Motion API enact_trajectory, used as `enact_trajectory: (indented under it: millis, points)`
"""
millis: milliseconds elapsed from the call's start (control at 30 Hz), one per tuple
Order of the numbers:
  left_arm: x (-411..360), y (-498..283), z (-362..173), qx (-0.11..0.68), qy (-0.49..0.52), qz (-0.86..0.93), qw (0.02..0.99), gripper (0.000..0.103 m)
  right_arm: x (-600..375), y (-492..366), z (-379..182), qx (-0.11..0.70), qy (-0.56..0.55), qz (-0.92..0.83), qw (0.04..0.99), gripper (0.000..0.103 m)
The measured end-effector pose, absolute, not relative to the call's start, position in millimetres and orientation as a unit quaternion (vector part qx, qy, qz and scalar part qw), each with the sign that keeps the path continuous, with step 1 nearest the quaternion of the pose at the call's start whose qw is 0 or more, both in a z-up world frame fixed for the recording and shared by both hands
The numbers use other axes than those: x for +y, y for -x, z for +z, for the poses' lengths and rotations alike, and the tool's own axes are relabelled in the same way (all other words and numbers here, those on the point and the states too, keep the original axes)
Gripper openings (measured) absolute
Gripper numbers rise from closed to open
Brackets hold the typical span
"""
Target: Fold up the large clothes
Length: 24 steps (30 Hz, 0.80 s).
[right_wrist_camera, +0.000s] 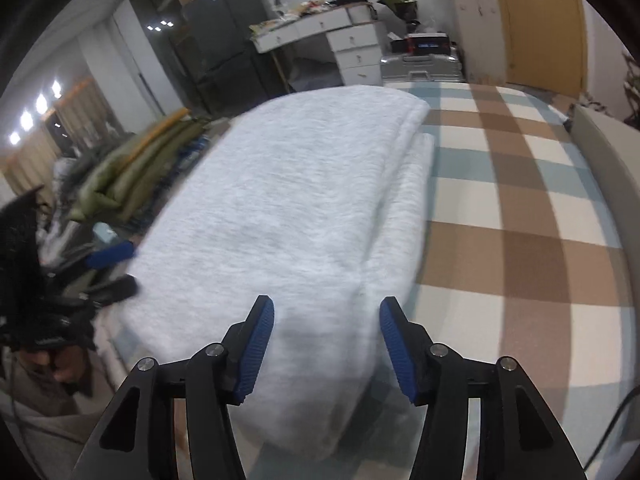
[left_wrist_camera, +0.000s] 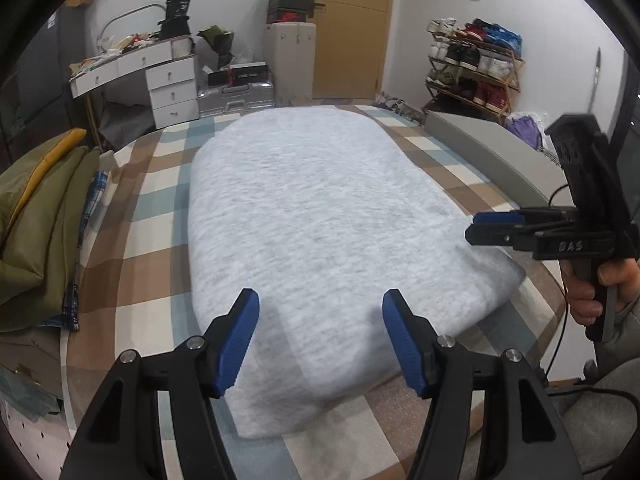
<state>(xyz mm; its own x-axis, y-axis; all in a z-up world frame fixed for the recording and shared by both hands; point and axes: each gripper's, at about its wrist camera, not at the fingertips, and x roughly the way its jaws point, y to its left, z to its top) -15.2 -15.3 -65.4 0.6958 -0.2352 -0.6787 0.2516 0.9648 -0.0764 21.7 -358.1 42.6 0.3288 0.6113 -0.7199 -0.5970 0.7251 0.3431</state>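
Folded grey garment (left_wrist_camera: 320,220) on checked bed (left_wrist_camera: 152,248) — L gripper (left_wrist_camera: 320,320) & R gripper (right_wrist_camera: 326,326) both agape, empty.

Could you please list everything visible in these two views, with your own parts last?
grey garment: one, pale grey, folded, middle of bed
checked bedsheet: one, brown, cream and blue, under garment
olive jacket: one, olive with yellow lining, left of garment
white desk: one, cluttered, far wall
silver suitcase: one, beside desk
shoe rack: one, full, right of door
wooden door: one, tan, far wall
left tongs: open, over garment's near end
right tongs: open, over garment's near corner
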Motion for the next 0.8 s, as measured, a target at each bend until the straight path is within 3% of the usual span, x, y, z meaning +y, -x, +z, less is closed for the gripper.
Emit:
enact_trajectory:
  millis: [200,233,300,467,600,667,800]
  points:
    - [-25.5,19.6,-68.7,0.370,-0.044,-0.111,0.921,0.060,-354.7,-27.7,20.5,0.474,-0.018,0.368,0.800,0.054]
    - [-17.4,19.8,-64.9,0.369,-0.027,-0.118,0.921,0.060,-362.4,-30.4,23.1,0.472,-0.040,0.372,0.798,0.058]
    - [6.2,16.1,-58.8,0.364,0.027,-0.107,0.925,0.060,-381.2,-39.9,27.1,0.468,-0.094,0.370,0.797,0.080]
    - [58.6,-13.9,-72.9,0.382,0.178,-0.062,0.905,0.061,-404.3,-75.1,4.6,0.504,-0.199,0.362,0.758,0.080]
    - [79.0,-41.3,-98.9,0.412,0.283,-0.068,0.863,0.060,-396.3,-97.1,-8.5,0.520,-0.222,0.370,0.737,0.079]
    - [79.2,-49.3,-103.0,0.412,0.293,-0.078,0.859,0.061,-385.7,-105.3,-7.2,0.522,-0.213,0.378,0.734,0.079]
    - [81.0,-61.9,-107.6,0.427,0.296,-0.101,0.848,0.072,-364.7,-123.3,-7.4,0.526,-0.198,0.395,0.726,0.078]
